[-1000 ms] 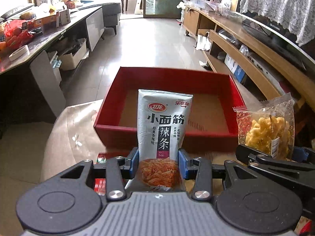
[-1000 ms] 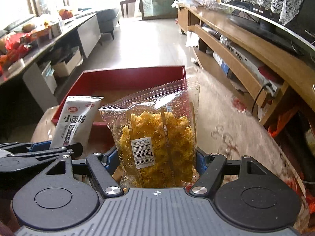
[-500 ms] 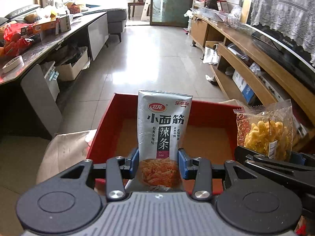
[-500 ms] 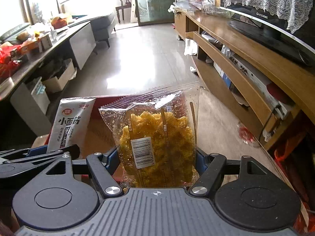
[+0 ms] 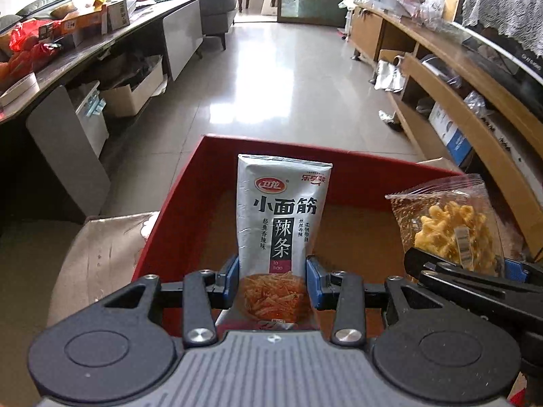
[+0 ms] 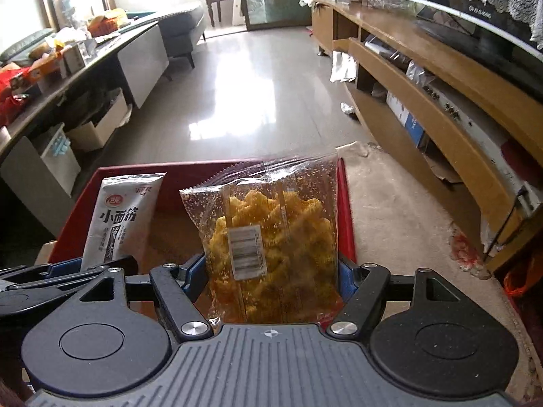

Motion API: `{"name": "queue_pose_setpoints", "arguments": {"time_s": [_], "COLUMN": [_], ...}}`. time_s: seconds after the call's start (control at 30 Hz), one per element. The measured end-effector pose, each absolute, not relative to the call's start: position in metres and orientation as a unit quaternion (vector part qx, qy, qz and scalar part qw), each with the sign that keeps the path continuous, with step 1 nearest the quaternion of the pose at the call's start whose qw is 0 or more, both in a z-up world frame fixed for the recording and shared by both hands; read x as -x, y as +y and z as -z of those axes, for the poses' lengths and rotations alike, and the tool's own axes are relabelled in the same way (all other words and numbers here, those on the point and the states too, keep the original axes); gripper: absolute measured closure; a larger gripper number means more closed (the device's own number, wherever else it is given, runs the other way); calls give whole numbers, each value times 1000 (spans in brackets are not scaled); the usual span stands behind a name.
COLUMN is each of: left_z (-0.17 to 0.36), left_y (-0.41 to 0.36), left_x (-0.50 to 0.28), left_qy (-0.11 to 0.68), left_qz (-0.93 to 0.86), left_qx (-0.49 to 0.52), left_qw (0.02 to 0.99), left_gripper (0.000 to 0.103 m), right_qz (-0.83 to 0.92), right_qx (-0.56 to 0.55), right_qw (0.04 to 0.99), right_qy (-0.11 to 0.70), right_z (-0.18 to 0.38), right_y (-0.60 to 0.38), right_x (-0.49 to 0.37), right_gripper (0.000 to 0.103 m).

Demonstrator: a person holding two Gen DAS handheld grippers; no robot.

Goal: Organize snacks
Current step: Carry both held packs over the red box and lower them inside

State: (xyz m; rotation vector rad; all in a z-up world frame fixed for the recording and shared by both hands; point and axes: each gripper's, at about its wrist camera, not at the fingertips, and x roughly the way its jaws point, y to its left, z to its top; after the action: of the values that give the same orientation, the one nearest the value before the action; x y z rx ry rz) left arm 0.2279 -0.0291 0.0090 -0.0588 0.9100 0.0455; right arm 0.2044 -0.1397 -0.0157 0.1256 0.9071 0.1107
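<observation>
Two snack packets held above open red cardboard box (image 5: 176, 203).
Left tongs (image 5: 273, 283) pinch upright white-grey spicy-strip pouch (image 5: 281, 217); right tongs (image 6: 271, 273) pinch clear bag of yellow twisted crisps (image 6: 271, 234), both over the box interior.

White snack pouch (image 5: 281, 217) reads 小面筋 — 辣条 — "la tiao".

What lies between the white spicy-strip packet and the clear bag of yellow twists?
Nothing: in the right wrist view, only bare brown floor of the red box shows between the white spicy-strip packet and the clear bag of yellow twists.
</observation>
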Motion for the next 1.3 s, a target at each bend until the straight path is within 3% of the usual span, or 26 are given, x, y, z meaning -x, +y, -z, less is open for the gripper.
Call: {"name": "queue_pose_setpoints", "arguments": {"time_s": [0.4, 0.83, 1.17, 1.3], "left_z": [17, 5, -19, -24], "left_y": [-26, -27, -16, -15], "left_x": [-236, -231, -214, -206], "left_qy": [468, 452, 434, 432], "left_qz": [-41, -51, -31, -23], "left_qx": [12, -5, 11, 15], "left_qw": [883, 891, 900, 901], "left_gripper": [64, 40, 27, 27], "right_qz": [-62, -48, -42, -42], "right_qx": [-35, -27, -19, -18], "right_qw": [884, 891, 908, 912], "right_qy": [462, 451, 416, 407], "right_z": [37, 29, 3, -7], "right_y": [-125, -129, -134, -135], "right_x": [-213, -211, -203, -197], "right_gripper": [27, 21, 17, 16]}}
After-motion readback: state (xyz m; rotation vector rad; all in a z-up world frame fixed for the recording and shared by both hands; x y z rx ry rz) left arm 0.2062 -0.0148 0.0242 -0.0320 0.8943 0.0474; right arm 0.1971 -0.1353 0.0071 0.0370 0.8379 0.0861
